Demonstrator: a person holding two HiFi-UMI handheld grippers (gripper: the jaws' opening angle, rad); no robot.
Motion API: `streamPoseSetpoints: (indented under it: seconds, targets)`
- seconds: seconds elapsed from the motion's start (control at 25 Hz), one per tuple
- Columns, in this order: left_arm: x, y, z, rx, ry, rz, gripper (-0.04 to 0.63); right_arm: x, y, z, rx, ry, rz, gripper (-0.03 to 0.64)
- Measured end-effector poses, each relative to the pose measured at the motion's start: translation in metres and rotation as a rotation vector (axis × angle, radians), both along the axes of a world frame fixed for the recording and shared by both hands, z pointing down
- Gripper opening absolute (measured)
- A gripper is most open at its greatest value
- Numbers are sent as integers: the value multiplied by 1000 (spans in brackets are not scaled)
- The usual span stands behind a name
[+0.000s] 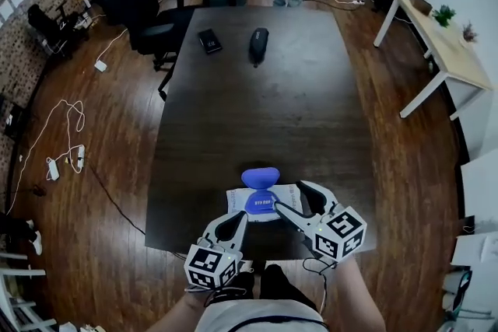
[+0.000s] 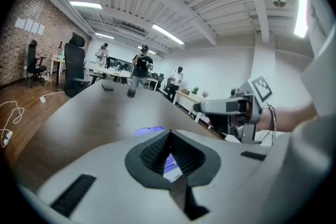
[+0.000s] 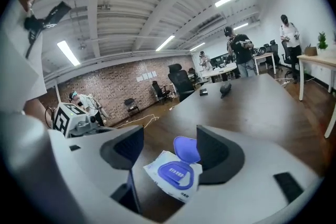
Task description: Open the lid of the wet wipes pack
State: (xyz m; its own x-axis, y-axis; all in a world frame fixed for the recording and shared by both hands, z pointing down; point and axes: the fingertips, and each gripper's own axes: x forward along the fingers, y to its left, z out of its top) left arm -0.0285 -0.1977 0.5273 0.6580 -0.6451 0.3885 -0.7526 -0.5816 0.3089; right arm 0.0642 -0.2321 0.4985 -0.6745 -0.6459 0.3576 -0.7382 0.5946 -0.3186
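Observation:
The white wet wipes pack [image 1: 261, 203] lies at the near edge of the dark table [image 1: 264, 105]. Its blue lid [image 1: 261, 177] is flipped up and open, standing behind the blue oval ring [image 3: 177, 174] on the pack [image 3: 157, 169]. My right gripper [image 1: 299, 201] is open just right of the pack; in the right gripper view its jaws [image 3: 169, 137] frame the pack and the lid [image 3: 186, 149]. My left gripper [image 1: 238, 220] sits at the pack's near left corner, its jaws shut [image 2: 169, 135], with a sliver of the blue and white pack [image 2: 170, 164] showing behind them.
Far across the table lie a black phone [image 1: 209, 40] and a black pouch-like object [image 1: 257, 45]. A black office chair [image 1: 138, 5] stands at the far left corner. A white desk [image 1: 445, 44] is on the right, with cables on the wooden floor [image 1: 66, 138] to the left.

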Motion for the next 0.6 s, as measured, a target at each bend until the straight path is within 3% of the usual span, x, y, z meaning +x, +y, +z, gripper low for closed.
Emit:
streamPoseSetpoints:
  seconds: [0.32,0.52,0.6]
  targets:
    - [-9,3,-78,147,56,23,2,4,61,-49,100,-9,83,285]
    - [-13,15,-100,191,63,28,2,14,82,-68,150,-6,138,184]
    - [-15,20,-105,200,67,23,2,19,89,-77,180,3,169,100]
